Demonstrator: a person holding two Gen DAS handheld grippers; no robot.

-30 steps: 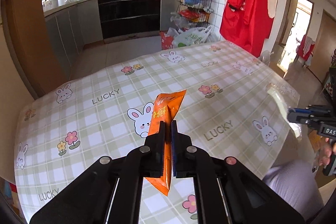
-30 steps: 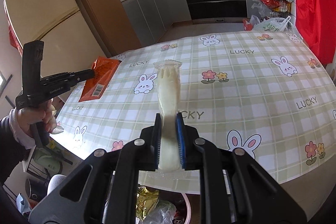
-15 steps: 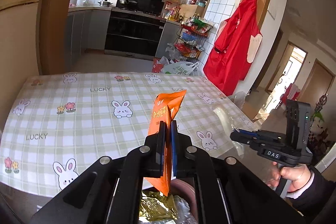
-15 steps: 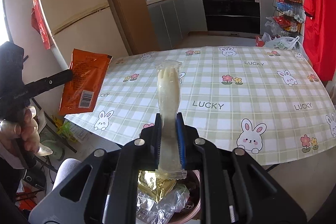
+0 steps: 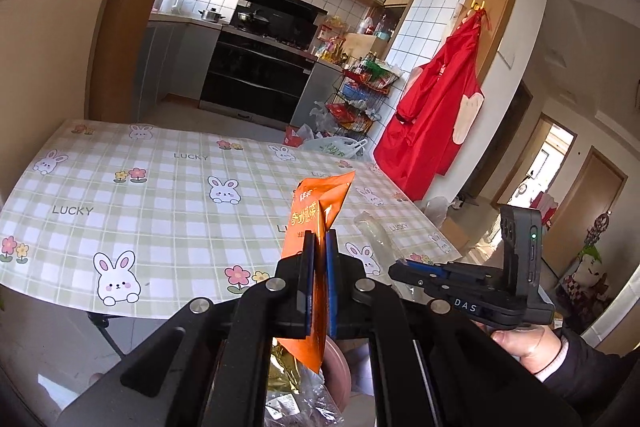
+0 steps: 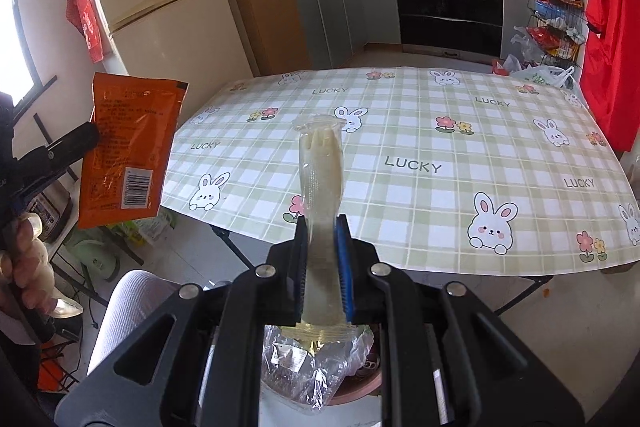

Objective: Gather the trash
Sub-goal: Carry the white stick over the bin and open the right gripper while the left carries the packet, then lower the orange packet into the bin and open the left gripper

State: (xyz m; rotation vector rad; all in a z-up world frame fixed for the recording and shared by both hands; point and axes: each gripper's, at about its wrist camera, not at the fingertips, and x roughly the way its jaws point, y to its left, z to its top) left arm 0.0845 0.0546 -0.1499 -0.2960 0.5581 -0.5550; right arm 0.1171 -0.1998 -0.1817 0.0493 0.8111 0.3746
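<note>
My left gripper (image 5: 319, 243) is shut on an orange snack packet (image 5: 316, 215), held upright off the near edge of the table (image 5: 160, 187). The right wrist view shows the same orange packet (image 6: 124, 147) at its left, printed back and barcode showing. My right gripper (image 6: 324, 227) is shut on a long clear wrapper with a pale chicken foot inside (image 6: 322, 163). Below both grippers sits a brownish bin (image 6: 356, 383) holding clear plastic and gold foil (image 5: 284, 367). In the left wrist view my right gripper (image 5: 404, 265) is low at the right, a hand around its handle.
The table carries a green checked cloth with bunnies and flowers. Its folding legs (image 6: 224, 239) stand beside the bin. A fridge (image 6: 160, 7) is at the left, a kitchen with an oven (image 5: 256, 75) behind, a red apron (image 5: 436, 115) on the right wall. A person's knee (image 6: 128, 303) is beside the bin.
Both grippers have drawn back from over the table to beyond its near edge, above the bin, still holding their packets. The left one also rose and rolled.
</note>
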